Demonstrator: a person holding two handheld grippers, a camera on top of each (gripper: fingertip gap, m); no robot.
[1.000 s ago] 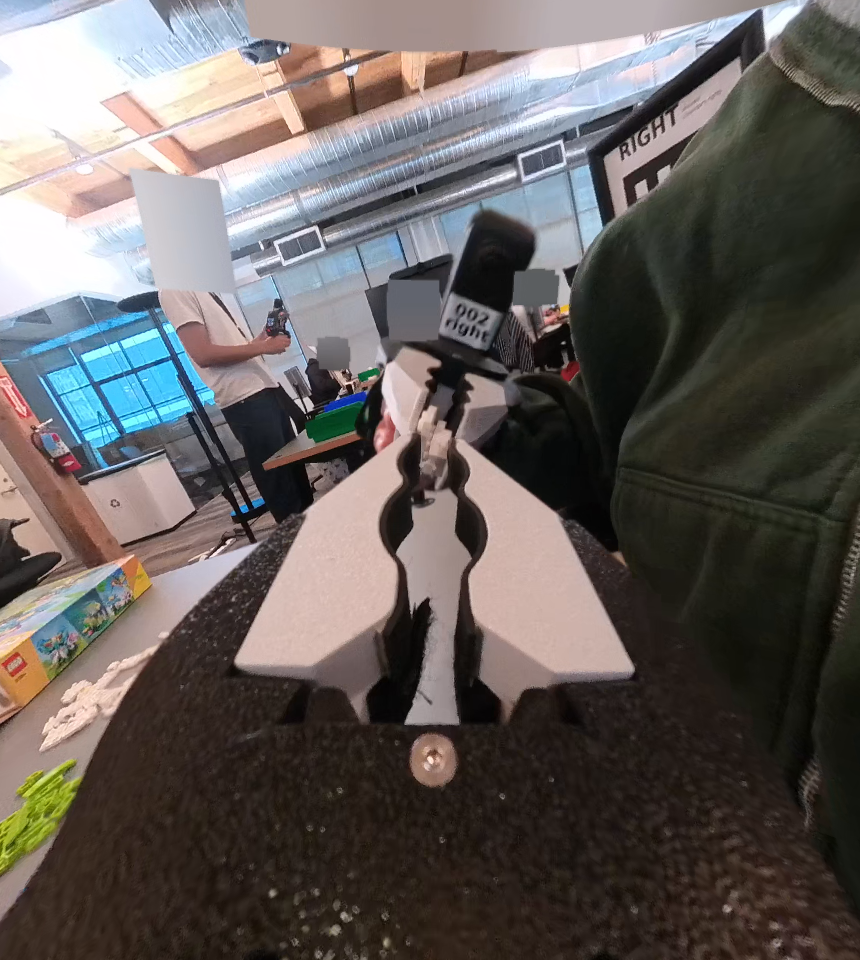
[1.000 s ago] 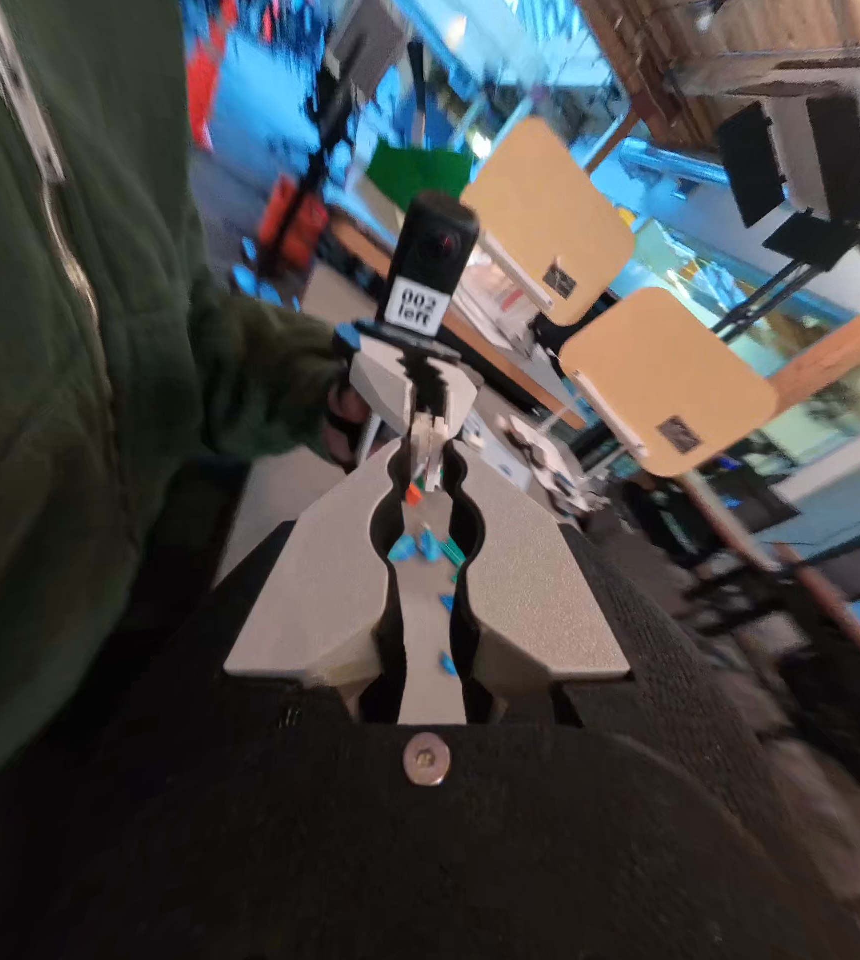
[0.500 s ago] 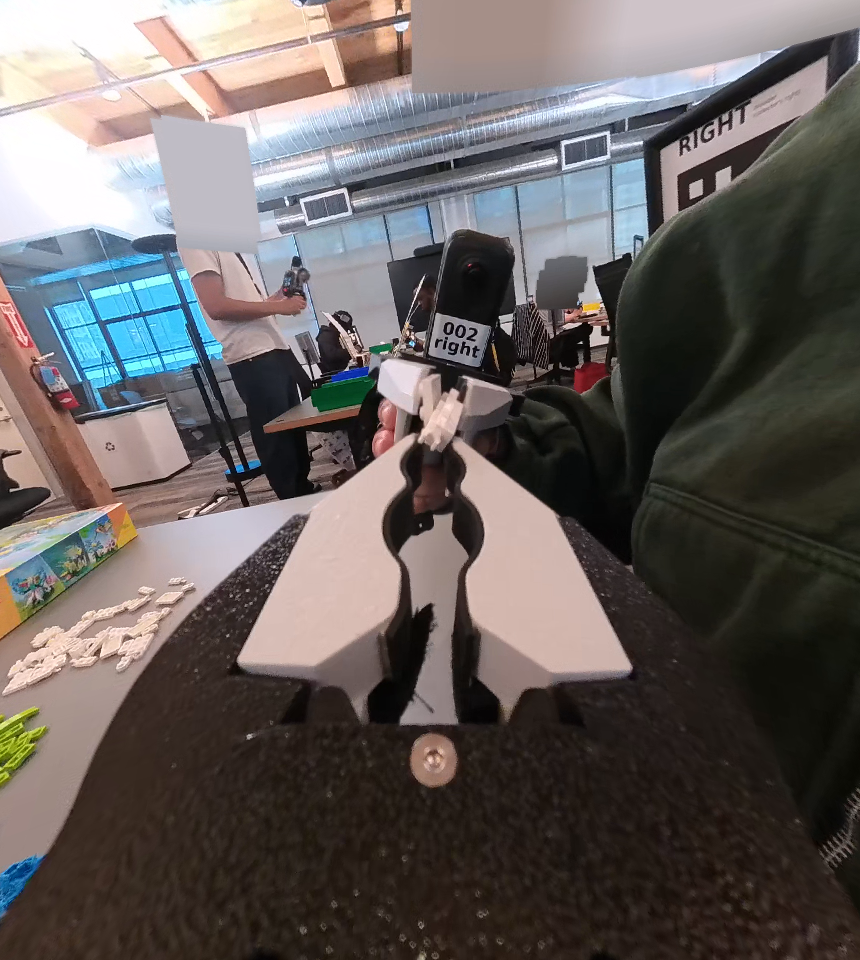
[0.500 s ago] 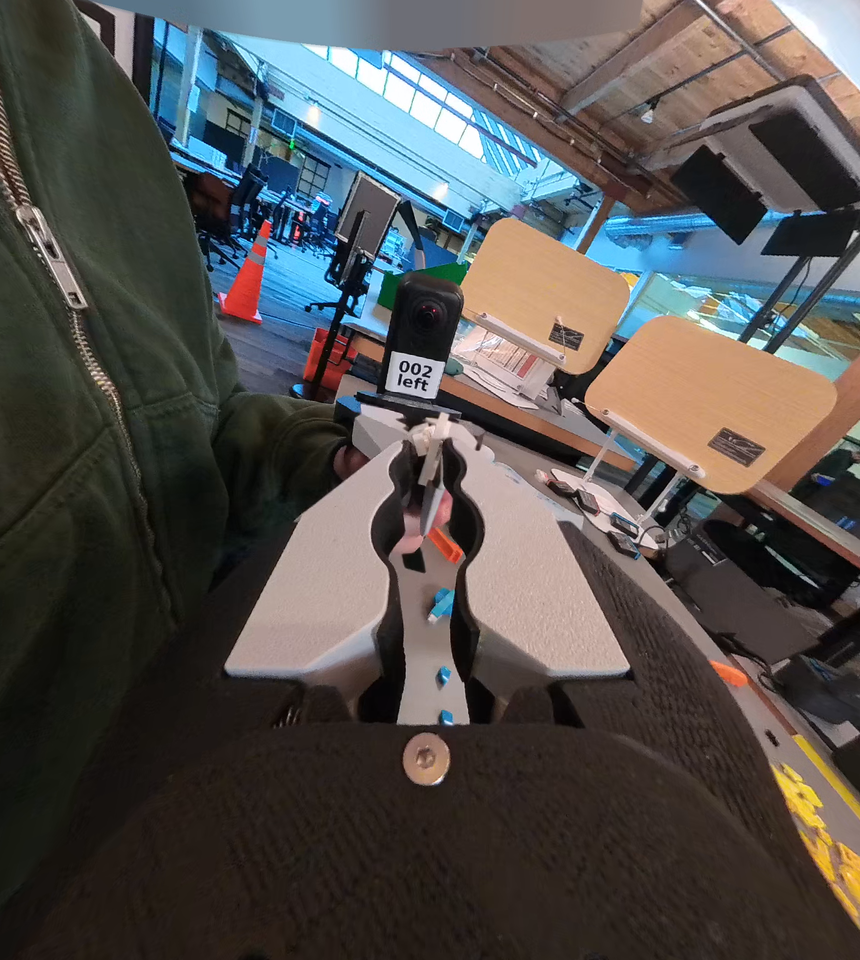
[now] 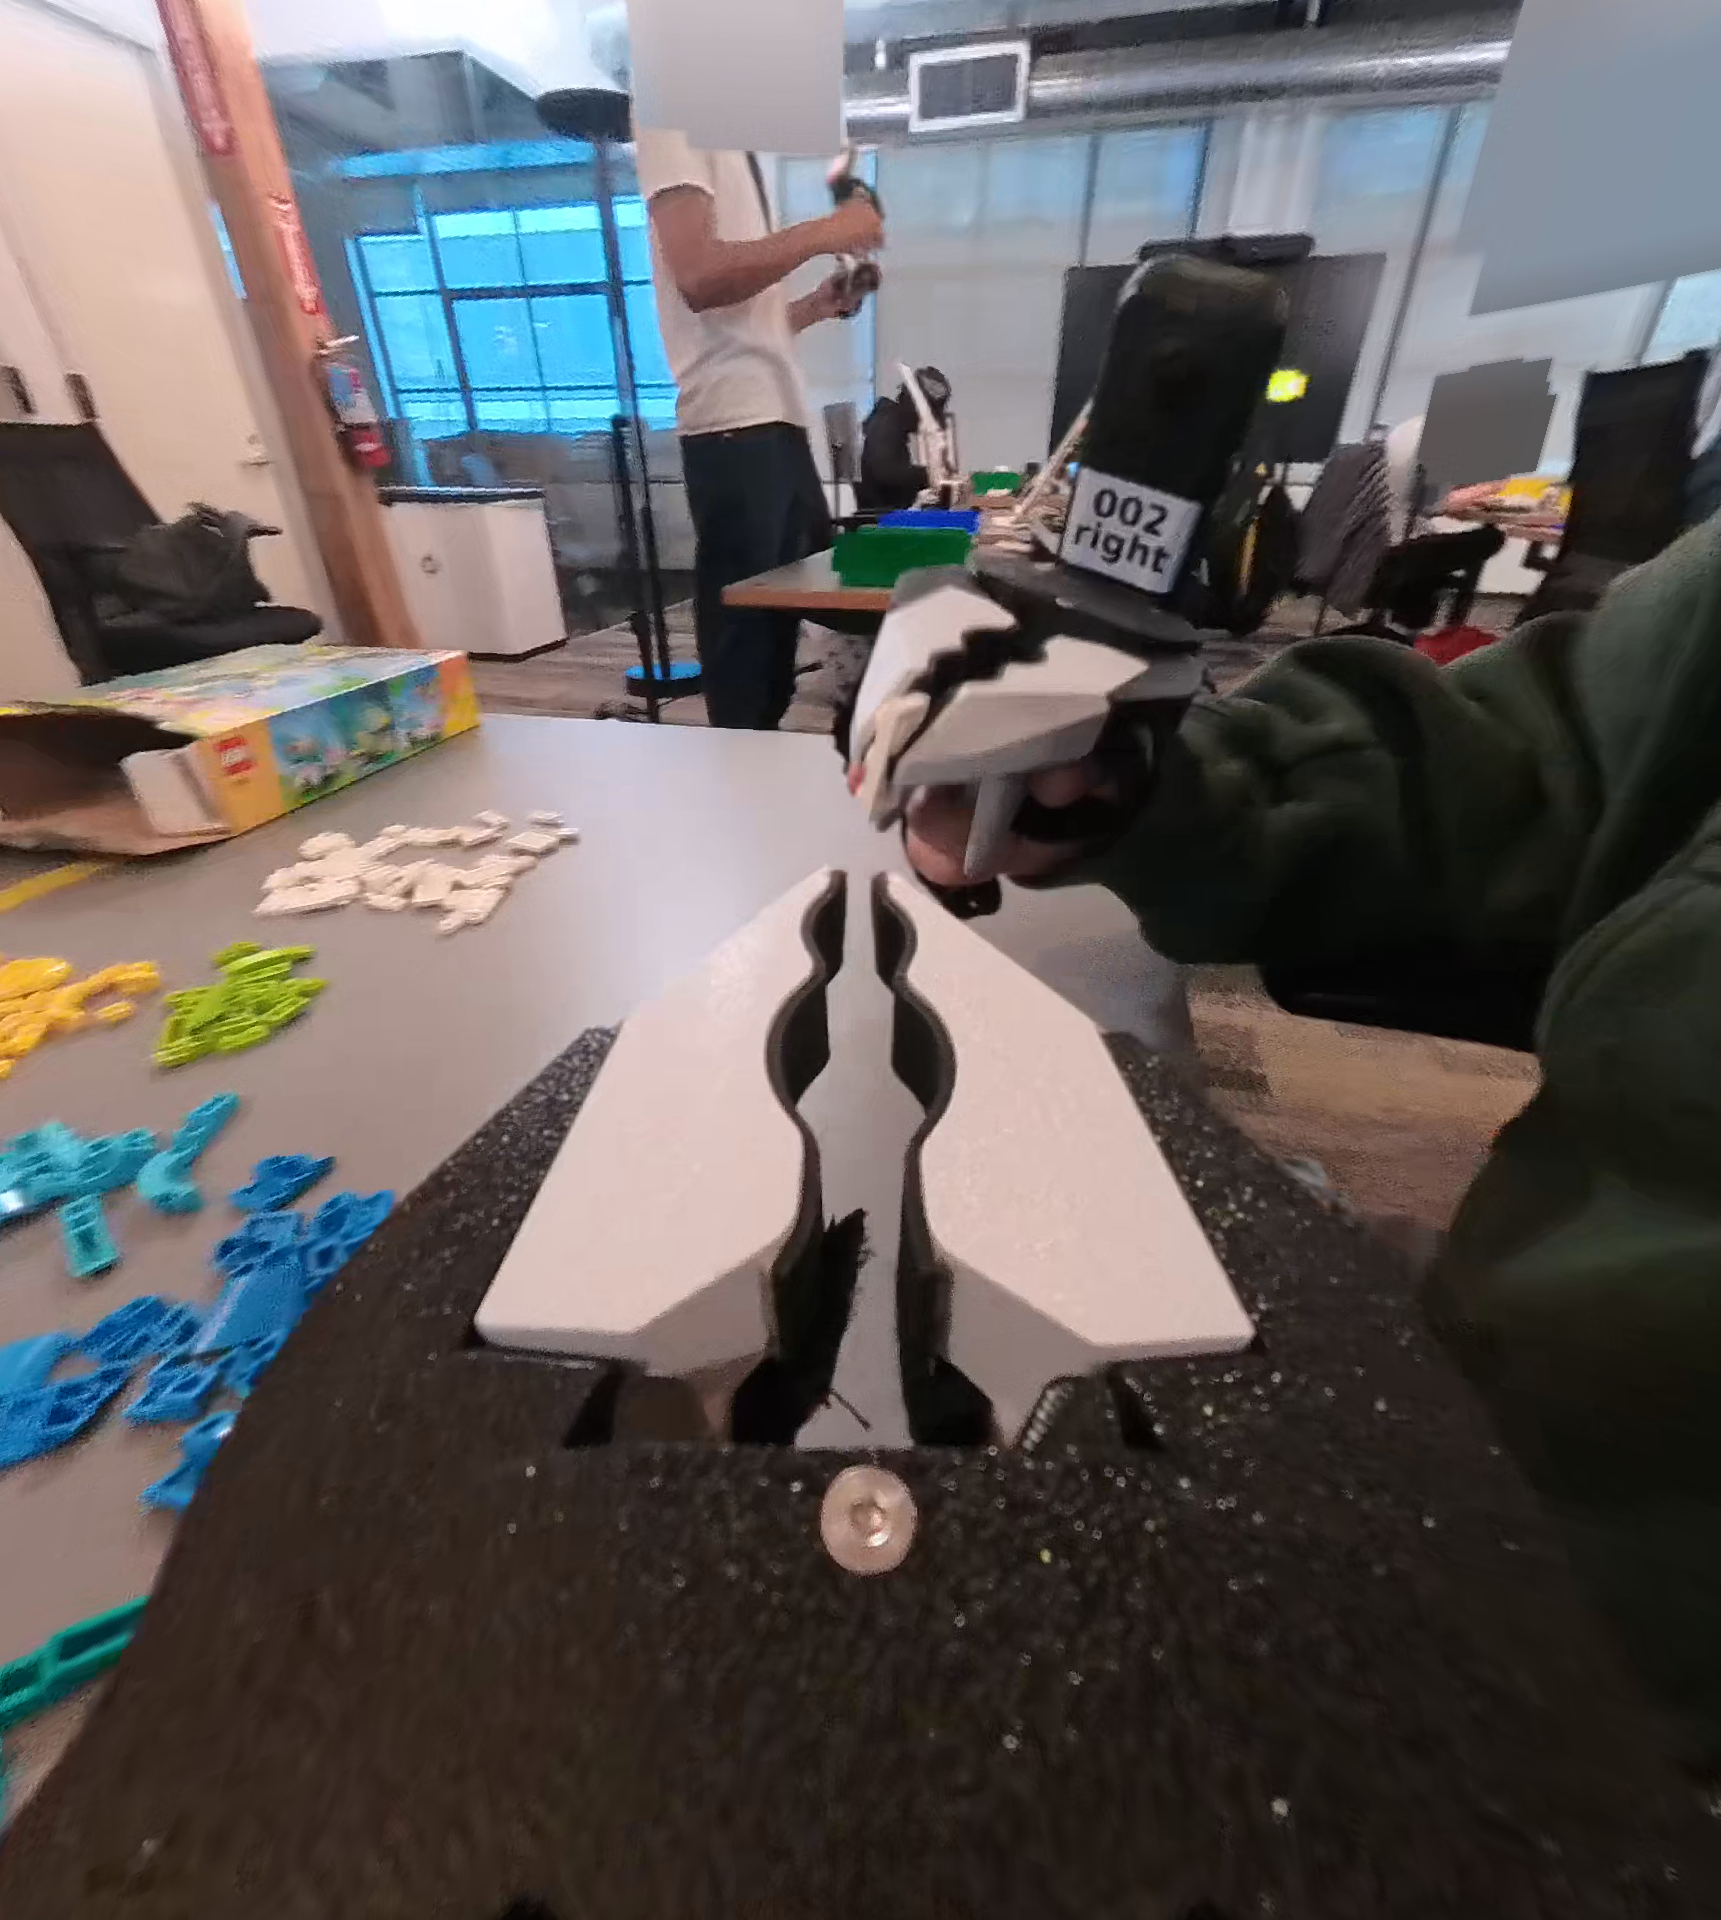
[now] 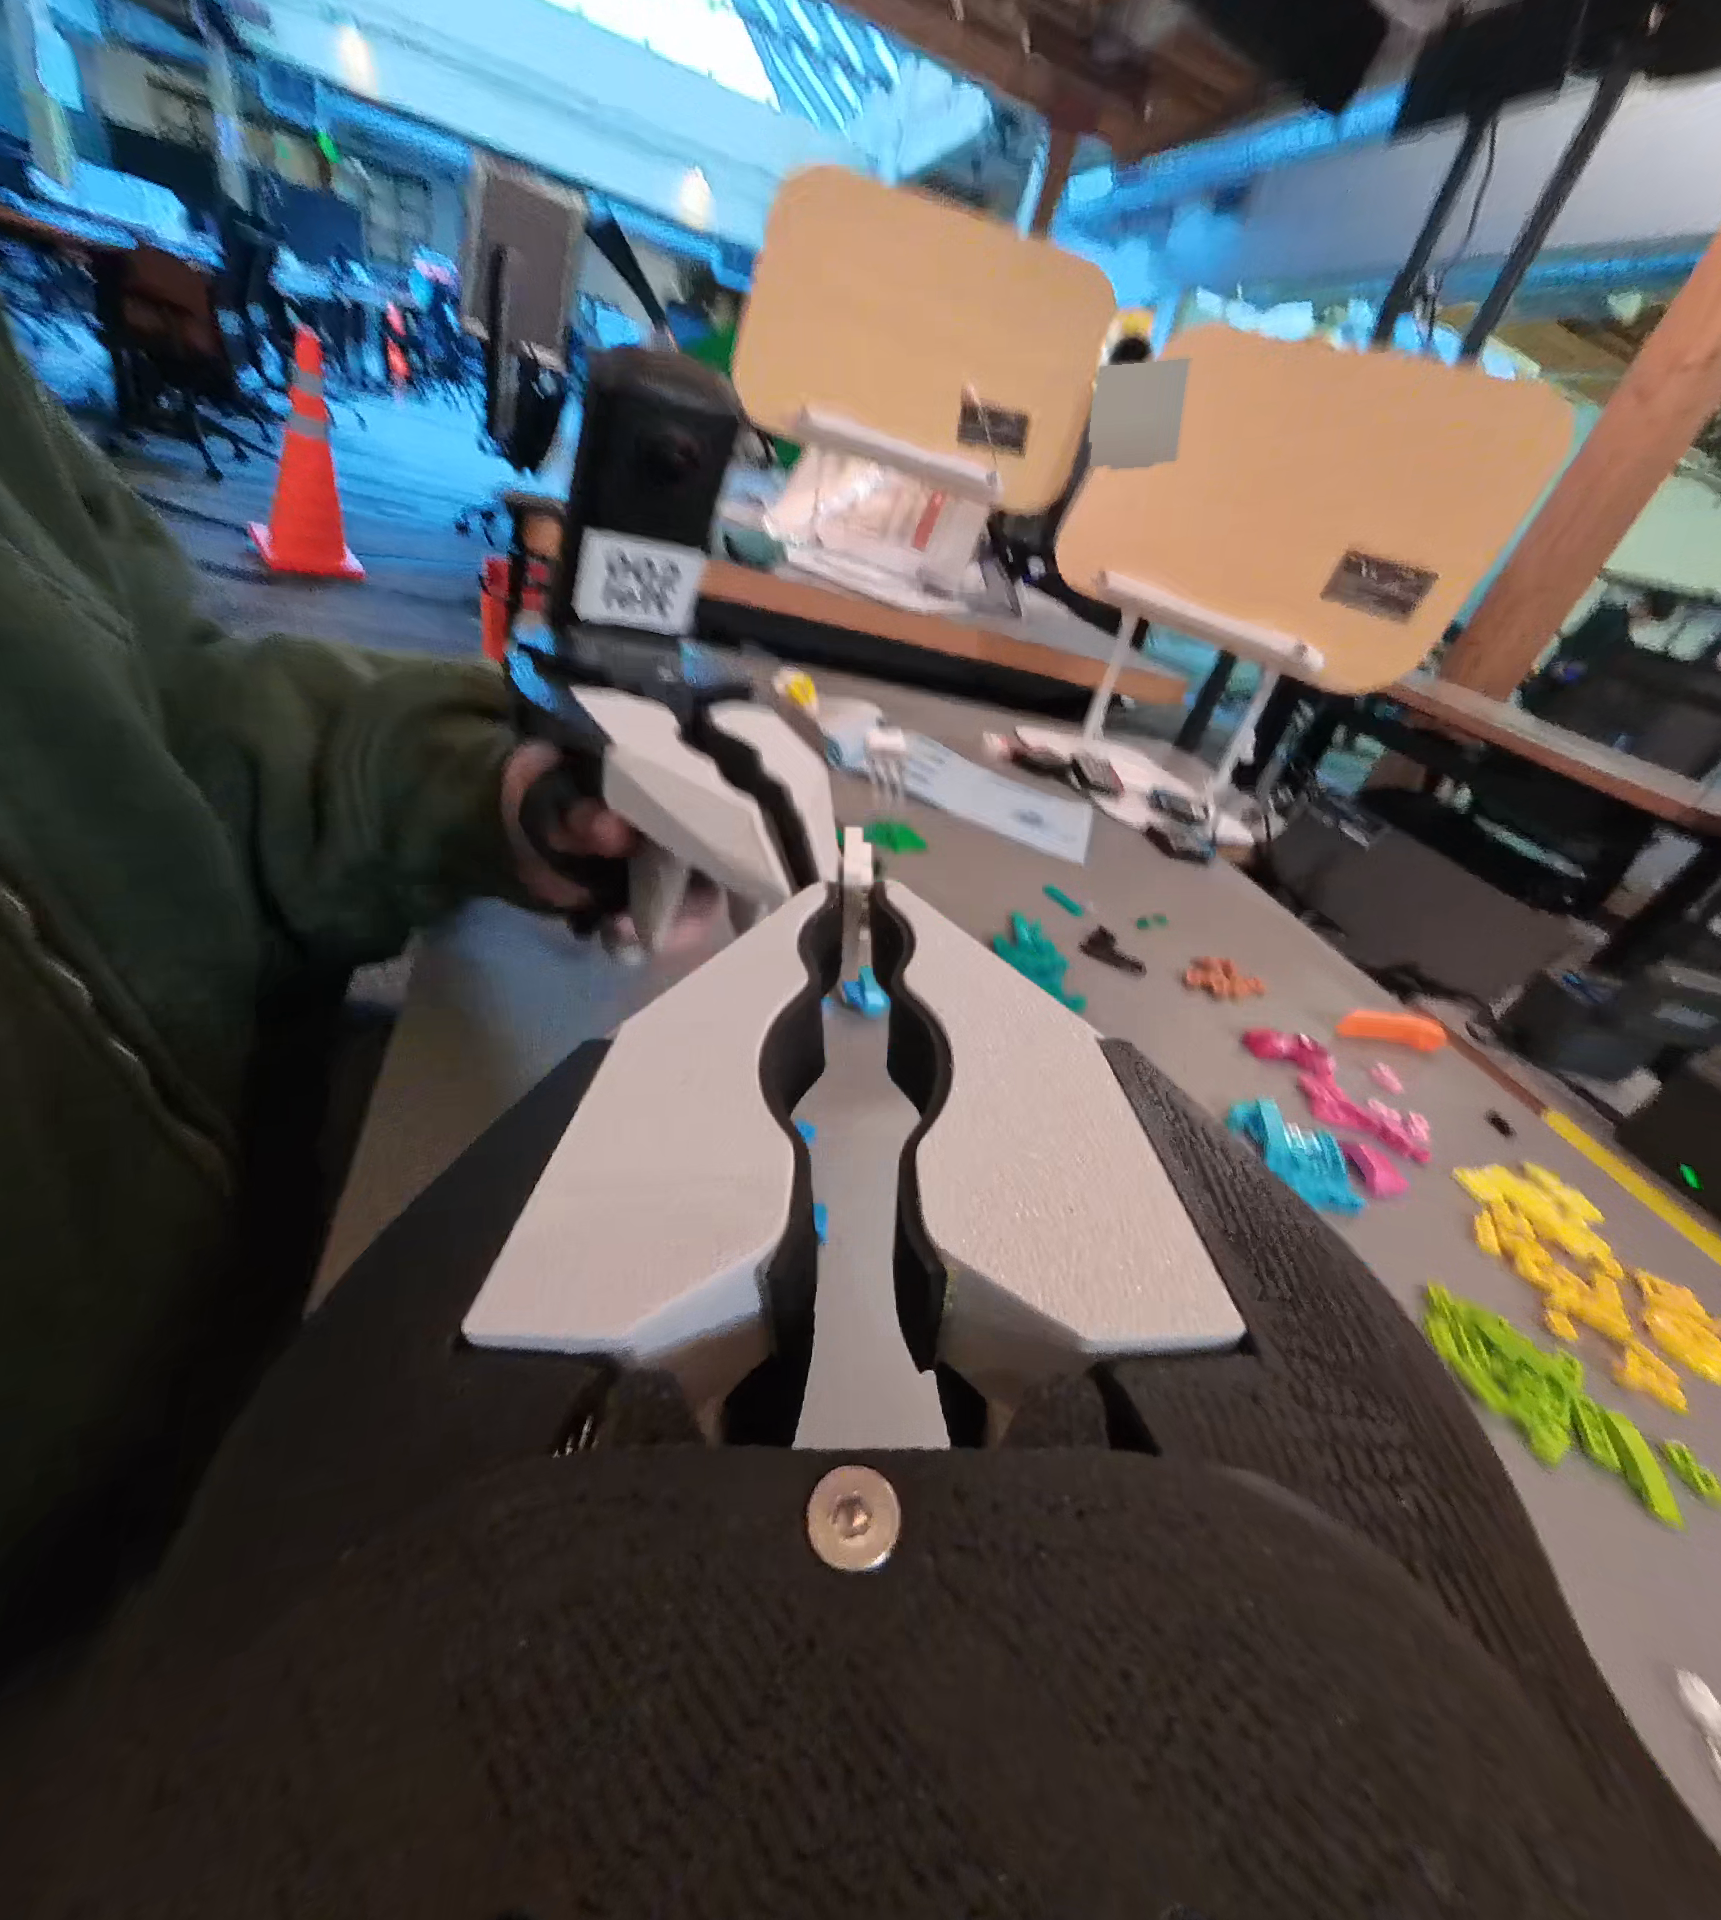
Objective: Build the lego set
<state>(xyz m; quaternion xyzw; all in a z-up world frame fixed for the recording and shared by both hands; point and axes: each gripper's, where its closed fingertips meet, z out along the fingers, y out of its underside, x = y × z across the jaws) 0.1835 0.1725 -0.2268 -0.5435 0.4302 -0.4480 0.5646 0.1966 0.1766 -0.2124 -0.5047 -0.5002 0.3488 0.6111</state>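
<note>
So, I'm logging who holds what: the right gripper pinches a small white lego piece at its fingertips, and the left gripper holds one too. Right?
Not quite. The left gripper holds nothing: in the left wrist view its fingertips are nearly closed with only bare grey table between them. The right gripper does pinch the small white lego piece, as the right wrist view shows.

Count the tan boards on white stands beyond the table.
2: one tan board at upper centre, the other lower to its right. More may sit outside the frame.
</note>
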